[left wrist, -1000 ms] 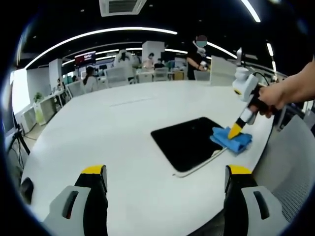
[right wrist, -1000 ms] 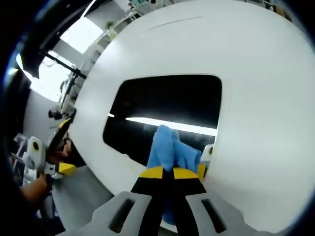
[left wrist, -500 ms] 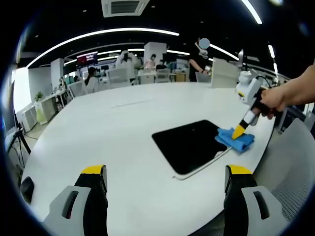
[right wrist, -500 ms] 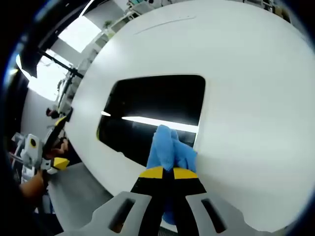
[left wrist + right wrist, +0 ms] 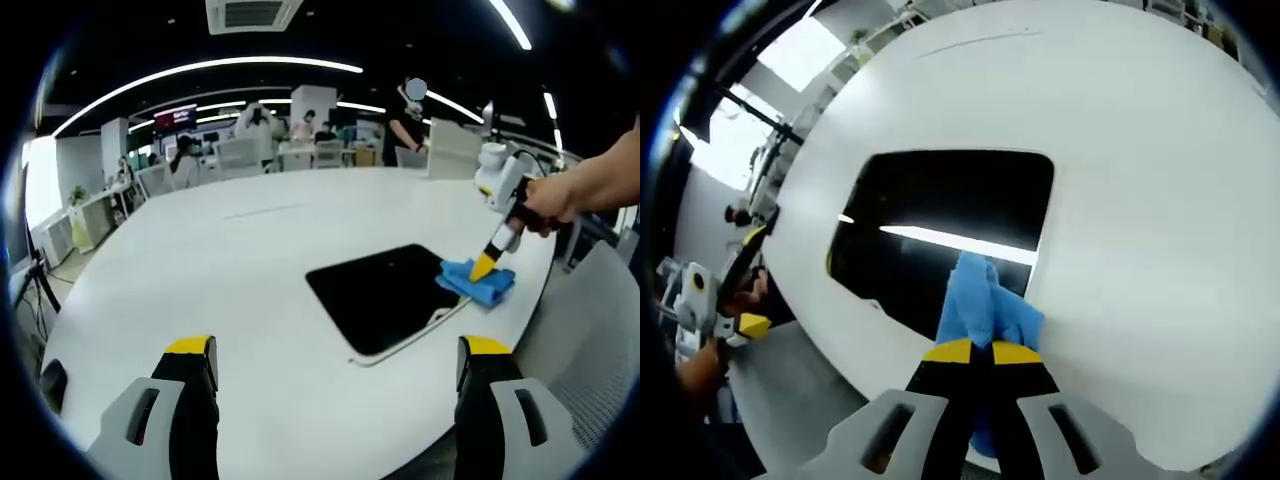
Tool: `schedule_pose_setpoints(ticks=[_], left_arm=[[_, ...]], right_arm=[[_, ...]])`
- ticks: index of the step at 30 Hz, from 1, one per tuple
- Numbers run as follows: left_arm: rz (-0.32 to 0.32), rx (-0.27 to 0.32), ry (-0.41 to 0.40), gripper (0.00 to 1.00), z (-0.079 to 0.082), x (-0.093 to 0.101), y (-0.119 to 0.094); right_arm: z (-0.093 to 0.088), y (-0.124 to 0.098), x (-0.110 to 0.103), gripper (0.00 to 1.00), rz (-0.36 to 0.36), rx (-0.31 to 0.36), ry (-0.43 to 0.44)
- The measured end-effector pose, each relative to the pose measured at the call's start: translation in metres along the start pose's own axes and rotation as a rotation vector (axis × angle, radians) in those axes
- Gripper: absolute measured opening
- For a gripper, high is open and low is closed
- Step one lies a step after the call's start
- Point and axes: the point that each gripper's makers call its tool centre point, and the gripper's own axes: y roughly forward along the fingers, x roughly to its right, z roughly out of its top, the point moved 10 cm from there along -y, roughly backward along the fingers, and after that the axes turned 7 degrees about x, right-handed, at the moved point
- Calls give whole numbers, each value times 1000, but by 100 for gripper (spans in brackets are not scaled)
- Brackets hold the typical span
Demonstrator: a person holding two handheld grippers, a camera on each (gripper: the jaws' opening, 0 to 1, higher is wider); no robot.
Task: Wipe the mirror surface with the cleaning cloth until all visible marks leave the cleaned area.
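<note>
A dark rectangular mirror (image 5: 383, 294) (image 5: 940, 235) lies flat on the white round table (image 5: 220, 280), reflecting a ceiling light strip. A blue cleaning cloth (image 5: 474, 282) (image 5: 985, 310) rests on the mirror's edge nearest the table rim. My right gripper (image 5: 978, 352) (image 5: 482, 266) is shut on the cloth, pressing it down; a hand holds it in the left gripper view. My left gripper (image 5: 335, 350) hovers open above the table's near side, well short of the mirror, with nothing between its jaws. It also appears small at the left of the right gripper view as the left gripper (image 5: 740, 300).
The table edge (image 5: 545, 290) runs just past the cloth. Beyond the table are office desks, chairs and several people (image 5: 405, 120). A grey chair back (image 5: 590, 340) stands at the right. Bare white tabletop (image 5: 1140, 200) surrounds the mirror.
The right gripper and cloth shifted slightly along the mirror's edge, first outward and then back a little. The left gripper stayed still.
</note>
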Motion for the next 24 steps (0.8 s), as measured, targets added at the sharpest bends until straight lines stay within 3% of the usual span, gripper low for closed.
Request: schedule_pose_setpoints(ticks=[24], left_arm=[[-3,0,-6,100,-1,-2,0]], right_arm=[[38,11,6,0,-85,30,-41]])
